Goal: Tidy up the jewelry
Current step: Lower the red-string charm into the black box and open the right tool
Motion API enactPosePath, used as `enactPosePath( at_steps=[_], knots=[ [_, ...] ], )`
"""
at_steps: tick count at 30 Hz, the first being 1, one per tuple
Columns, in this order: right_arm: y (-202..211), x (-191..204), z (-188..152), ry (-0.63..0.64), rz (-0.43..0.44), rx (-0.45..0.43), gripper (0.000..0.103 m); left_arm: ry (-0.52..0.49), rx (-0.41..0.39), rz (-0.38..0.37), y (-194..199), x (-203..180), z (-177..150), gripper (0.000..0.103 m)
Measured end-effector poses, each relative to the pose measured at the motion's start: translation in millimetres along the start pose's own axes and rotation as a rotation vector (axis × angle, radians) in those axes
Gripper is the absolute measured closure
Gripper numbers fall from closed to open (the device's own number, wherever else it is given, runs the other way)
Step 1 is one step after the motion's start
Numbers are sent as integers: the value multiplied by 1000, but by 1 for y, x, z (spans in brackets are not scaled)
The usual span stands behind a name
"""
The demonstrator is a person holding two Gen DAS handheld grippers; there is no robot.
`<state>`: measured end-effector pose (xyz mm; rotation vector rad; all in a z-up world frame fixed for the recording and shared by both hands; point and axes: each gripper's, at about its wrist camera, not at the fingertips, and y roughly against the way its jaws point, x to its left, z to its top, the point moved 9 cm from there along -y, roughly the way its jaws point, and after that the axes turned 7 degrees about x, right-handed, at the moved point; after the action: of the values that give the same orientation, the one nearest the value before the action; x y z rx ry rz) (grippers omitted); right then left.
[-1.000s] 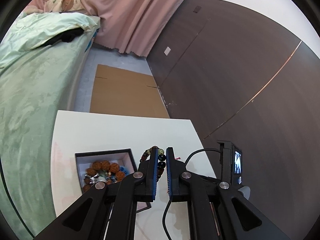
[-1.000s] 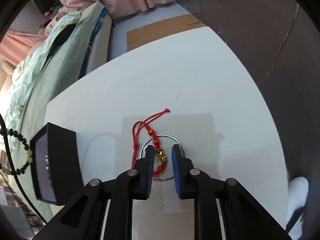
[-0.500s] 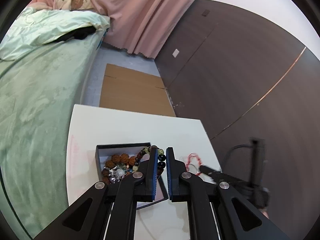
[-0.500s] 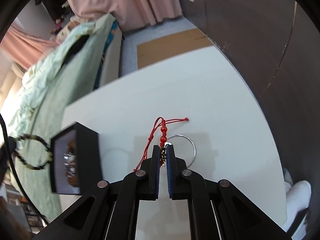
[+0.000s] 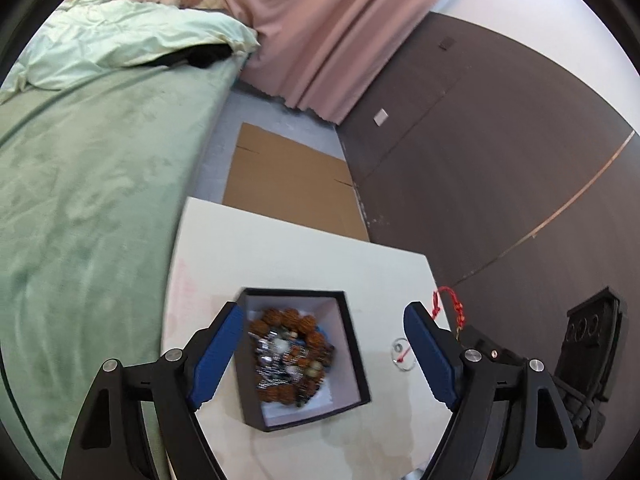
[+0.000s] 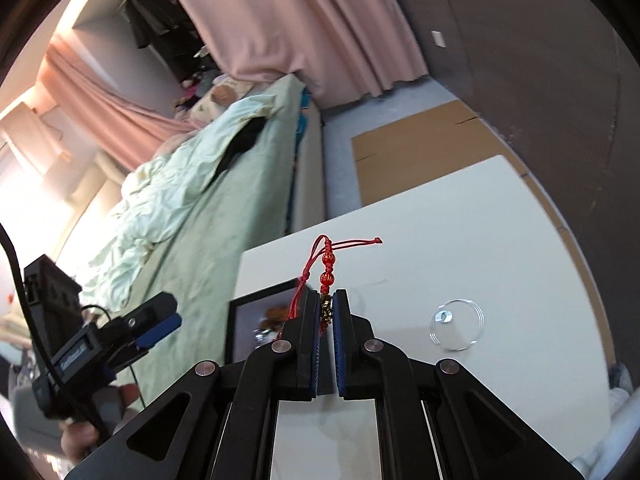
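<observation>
A black jewelry box (image 5: 352, 364) with a white lining sits on the white table (image 5: 288, 256). It holds a heap of bead bracelets (image 5: 290, 354). My left gripper (image 5: 326, 344) is wide open above the box, one finger on each side, and empty. My right gripper (image 6: 326, 306) is shut on the gold charm of a red cord bracelet (image 6: 326, 264), lifted above the table right of the box (image 6: 236, 328). The red bracelet also shows in the left wrist view (image 5: 450, 306). A clear ring bangle (image 6: 456, 324) lies on the table to the right.
A bed with green covers (image 5: 88, 200) runs along the table's left side. Flat cardboard (image 5: 288, 184) lies on the floor beyond the table. A dark wall (image 5: 500, 160) stands on the right, pink curtains (image 5: 328, 32) at the back.
My left gripper opened and the dark bead bracelet dropped into the box. My right gripper closed on the red cord bracelet, lifted it off the table and moved left toward the box.
</observation>
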<state>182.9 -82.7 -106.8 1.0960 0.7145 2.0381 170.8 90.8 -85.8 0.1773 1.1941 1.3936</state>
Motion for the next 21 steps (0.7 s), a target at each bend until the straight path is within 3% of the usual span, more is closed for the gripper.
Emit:
enactPosePath(
  at_steps=[13, 15, 17, 21],
  knots=[
    [-48, 60, -12, 54, 156, 84, 95, 33, -45, 53, 20, 32, 9, 20],
    [-61, 61, -18, 57, 139, 143, 85, 32, -42, 53, 21, 34, 9, 20],
    [-67, 52, -24, 29, 113, 174, 48, 27, -38, 59, 21, 33, 9, 20],
    [-52, 32, -21, -19, 105, 149, 44, 19, -33, 50, 20, 29, 7, 20]
  ],
)
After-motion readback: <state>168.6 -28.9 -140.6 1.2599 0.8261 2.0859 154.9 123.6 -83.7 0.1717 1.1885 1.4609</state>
